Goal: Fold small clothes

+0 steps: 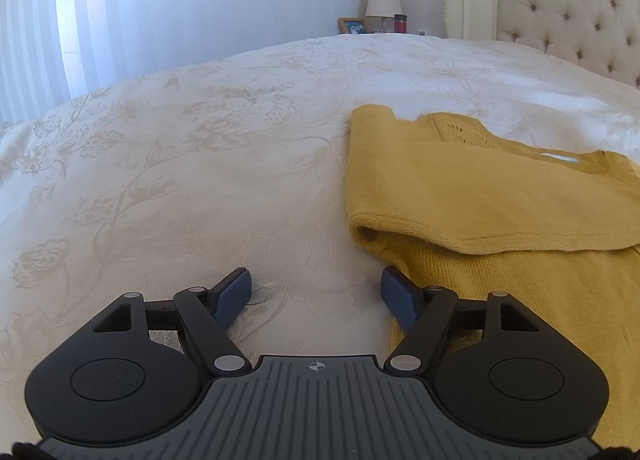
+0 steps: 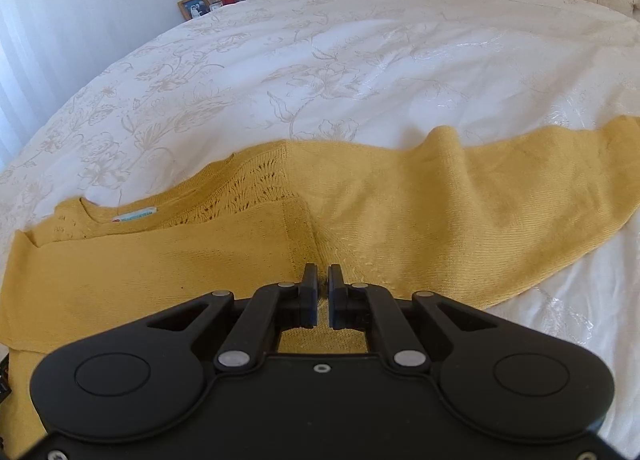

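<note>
Mustard sweater (image 2: 360, 212) on floral white bedspread (image 1: 180, 148) — tufted headboard (image 1: 580, 8), perhaps cream.

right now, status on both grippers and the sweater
Left hand-held gripper open, empty, over the white floral bedspread. Right hand-held gripper shut on the mustard-yellow knit sweater; one sleeve already folded across. Nothing in the way.

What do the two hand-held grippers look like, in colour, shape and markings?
The left gripper has a black body with two round housings, silver pivot pins, a ribbed grey centre plate with a small crosshair mark, and blue finger pads. The right gripper has the same black linkage shape and silver pins; its fingers look black.
</note>
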`<state>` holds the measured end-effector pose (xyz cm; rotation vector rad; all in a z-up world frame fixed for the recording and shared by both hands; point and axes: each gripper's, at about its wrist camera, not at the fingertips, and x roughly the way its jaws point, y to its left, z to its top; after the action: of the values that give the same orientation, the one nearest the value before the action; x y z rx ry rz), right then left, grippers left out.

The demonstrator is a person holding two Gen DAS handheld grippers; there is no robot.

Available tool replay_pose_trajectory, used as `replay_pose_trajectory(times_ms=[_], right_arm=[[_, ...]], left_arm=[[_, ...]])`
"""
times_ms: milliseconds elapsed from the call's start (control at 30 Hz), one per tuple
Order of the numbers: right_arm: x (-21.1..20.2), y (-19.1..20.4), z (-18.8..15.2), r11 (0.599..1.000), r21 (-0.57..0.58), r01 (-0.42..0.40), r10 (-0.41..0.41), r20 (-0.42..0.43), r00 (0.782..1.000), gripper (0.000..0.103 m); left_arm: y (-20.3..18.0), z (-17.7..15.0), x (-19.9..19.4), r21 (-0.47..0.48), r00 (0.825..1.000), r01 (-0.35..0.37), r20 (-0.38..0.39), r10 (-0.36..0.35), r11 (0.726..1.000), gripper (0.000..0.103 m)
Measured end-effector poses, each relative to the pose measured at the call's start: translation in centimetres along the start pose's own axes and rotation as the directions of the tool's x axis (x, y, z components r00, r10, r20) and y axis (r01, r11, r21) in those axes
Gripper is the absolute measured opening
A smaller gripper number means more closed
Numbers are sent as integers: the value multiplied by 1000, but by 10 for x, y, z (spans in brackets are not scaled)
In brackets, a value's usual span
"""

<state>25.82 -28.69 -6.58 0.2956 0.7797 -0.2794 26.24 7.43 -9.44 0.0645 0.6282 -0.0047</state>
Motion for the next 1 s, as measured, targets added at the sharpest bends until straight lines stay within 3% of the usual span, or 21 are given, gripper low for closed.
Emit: replay_pose_trajectory(times_ms=[33, 133, 233, 333, 533, 700, 767, 800, 867, 1000], right_arm=[[0, 1, -1, 999, -15, 41, -41, -4, 999, 4], [4, -7, -1, 995, -19, 99, -100, -22, 995, 4], [-2, -22, -2, 998, 37, 40, -40, -17, 999, 7], [-12, -25, -2, 999, 45, -4, 3, 14, 1000, 16], [-13, -4, 3, 997, 23, -67, 67, 25, 997, 16], [1, 19, 3, 996, -44, -76, 76, -5, 997, 16], [11, 19, 0, 997, -52, -59, 57, -34, 998, 19], [16, 17, -1, 997, -53, -47, 44, -49, 998, 19], [17, 10, -4, 998, -48, -49, 47, -49, 998, 18], [4, -12, 1, 997, -9, -77, 77, -29, 997, 21]], left_arm=[[0, 1, -1, 3, 1000, 1, -3, -1, 1000, 71], [4, 9, -7, 24, 1000, 11, -24, -11, 1000, 70], [12, 21, -21, 4, 1000, 10, -21, -9, 1000, 70], [14, 37, -37, -18, 999, 24, 43, -24, 1000, 70], [-19, 67, -21, 82, 998, 24, 64, -29, 996, 71], [-25, 70, 29, 96, 997, -55, -52, 60, 994, 70], [-11, 65, 53, 33, 982, -104, -158, 108, 994, 74], [1, 62, 58, -35, 981, -85, -178, 77, 996, 77], [11, 63, 55, -94, 981, -79, -183, 61, 992, 77], [5, 69, 28, -99, 984, -93, -164, 76, 991, 75]])
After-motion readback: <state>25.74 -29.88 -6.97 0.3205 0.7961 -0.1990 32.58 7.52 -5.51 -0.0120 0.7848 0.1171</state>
